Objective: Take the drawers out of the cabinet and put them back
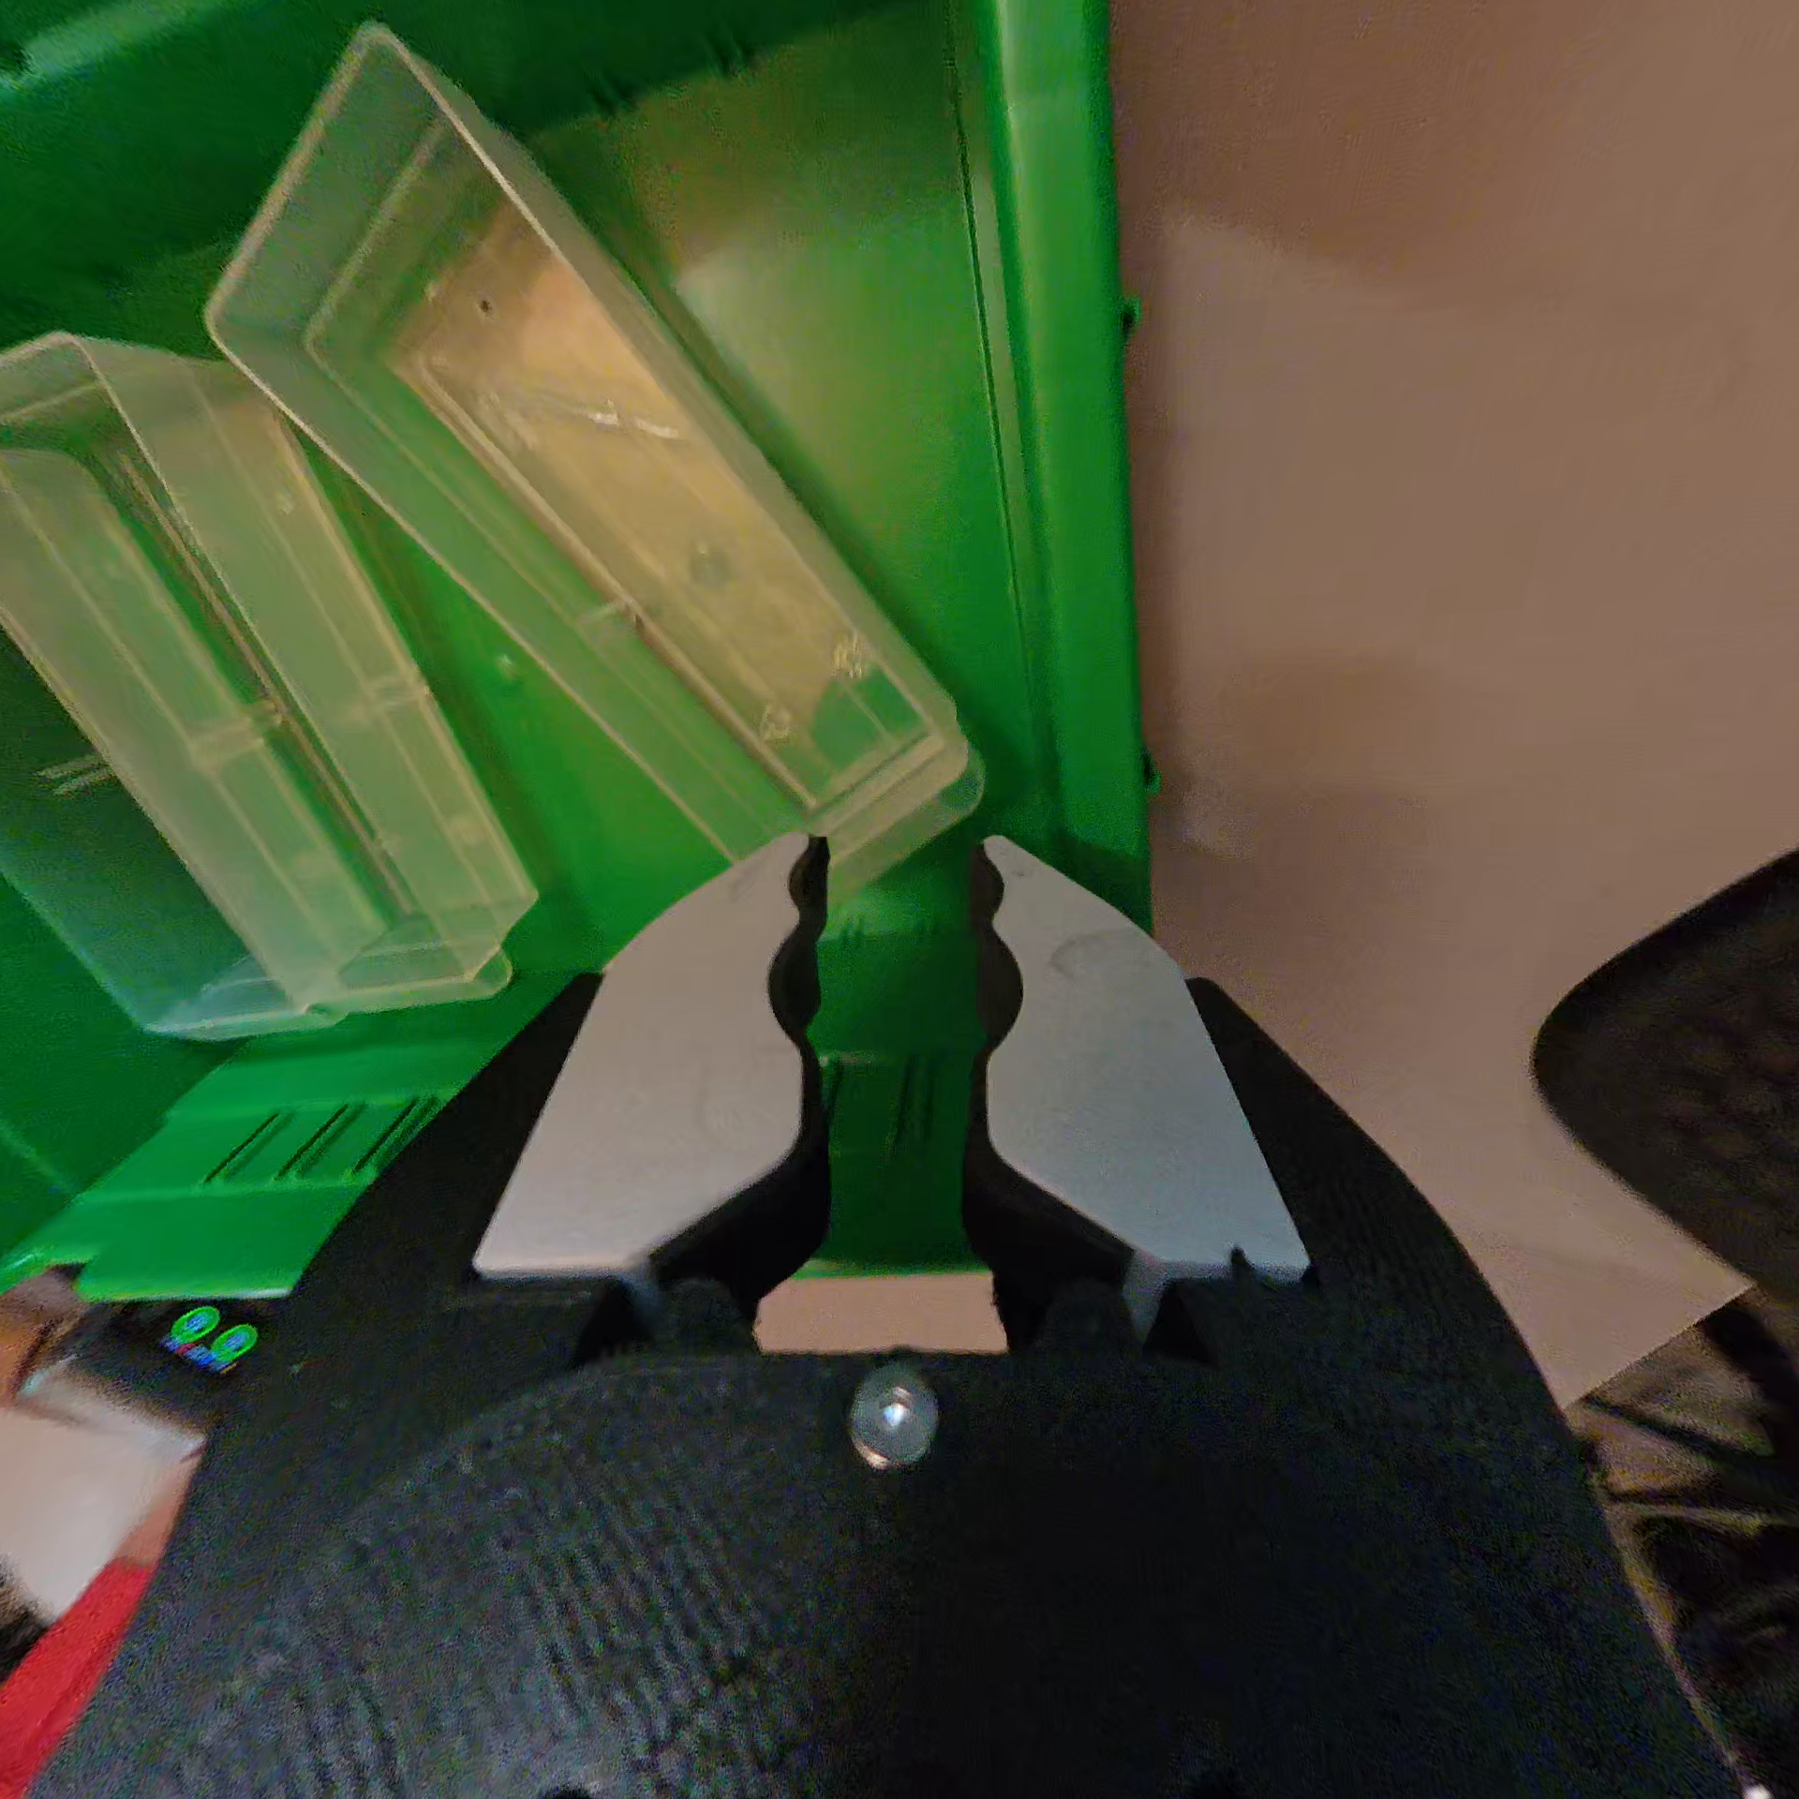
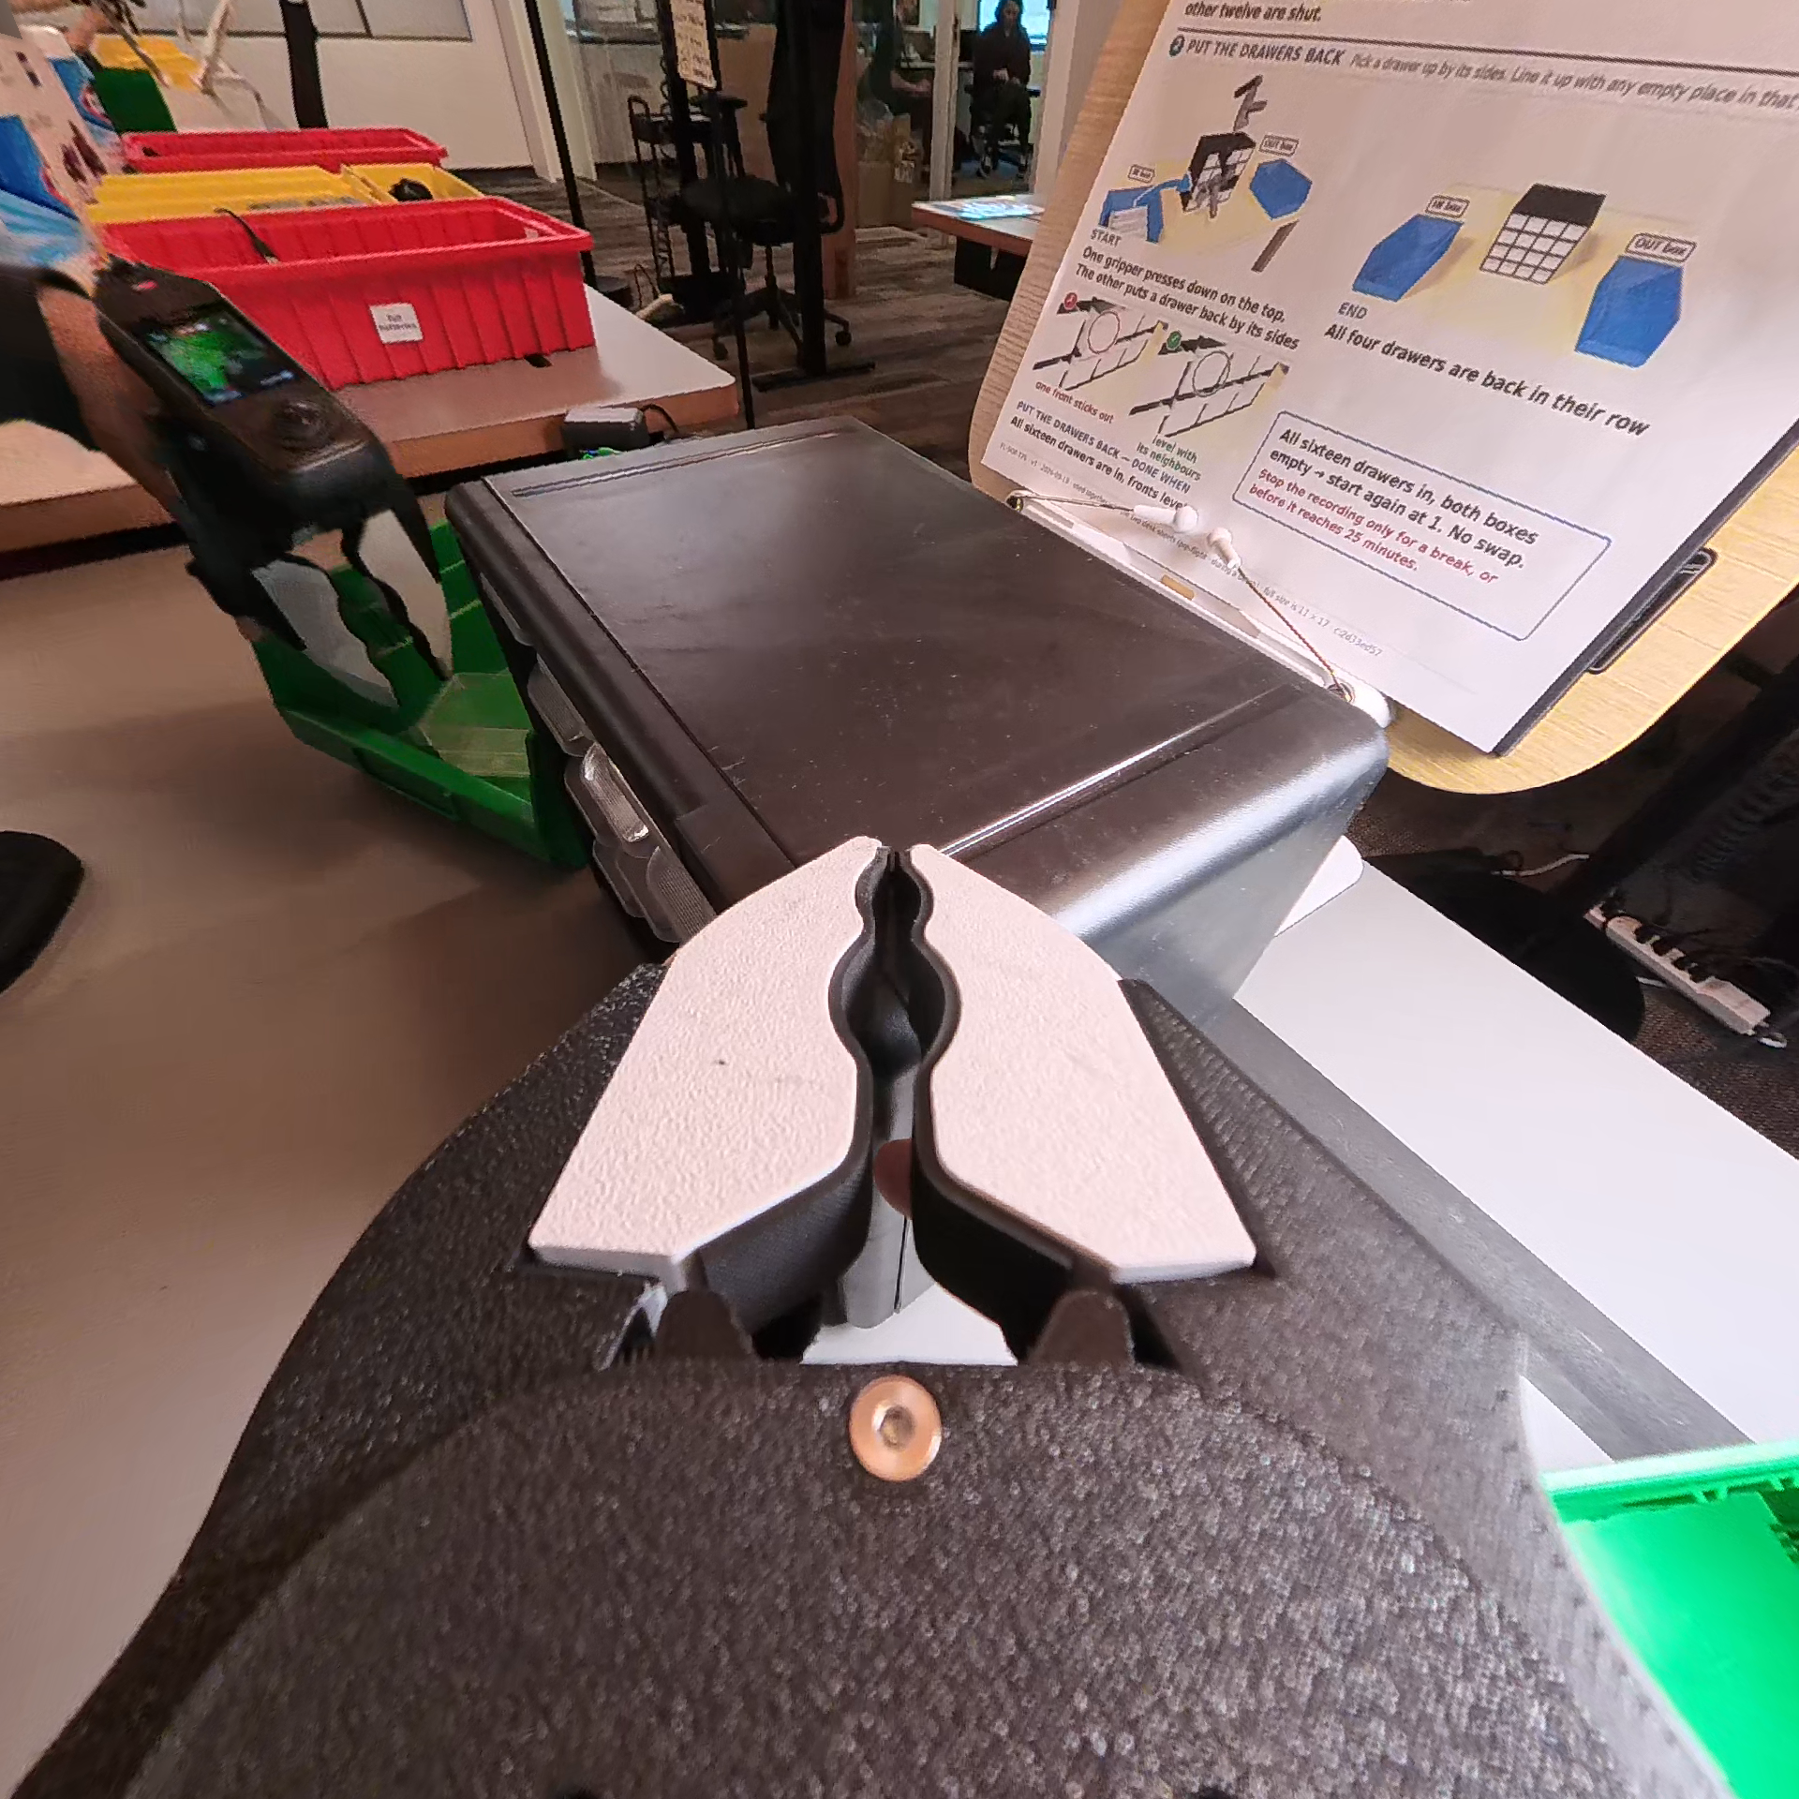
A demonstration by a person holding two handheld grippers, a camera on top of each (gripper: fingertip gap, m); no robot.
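On an office desk (image 2: 195, 1119), two clear drawers (image 1: 604, 487) are lying in a green bin (image 1: 876, 438), awaiting return to the black cabinet (image 2: 876, 633); left gripper (image 1: 898, 857) jaws are standing apart, right gripper (image 2: 894, 862) jaws together.

From my left claw's camera the nearer clear drawer (image 1: 224, 681) runs off the left edge and the green bin (image 1: 876, 389) holding it is cut off at top and left, its whole shape lost to me; whether my left finger (image 1: 672, 1051) touches the farther drawer's (image 1: 584, 467) corner or only overlaps it I cannot tell; a dark rounded thing (image 1: 1694, 1051) at the right edge is too blurred to name. From my right claw's camera the black cabinet (image 2: 876, 623) shows mostly its top, its drawer fronts (image 2: 608, 793) a sliver at the left side, so I cannot count them; my own body hides its near corner; a second green bin (image 2: 1694, 1577) is cropped at the lower right.
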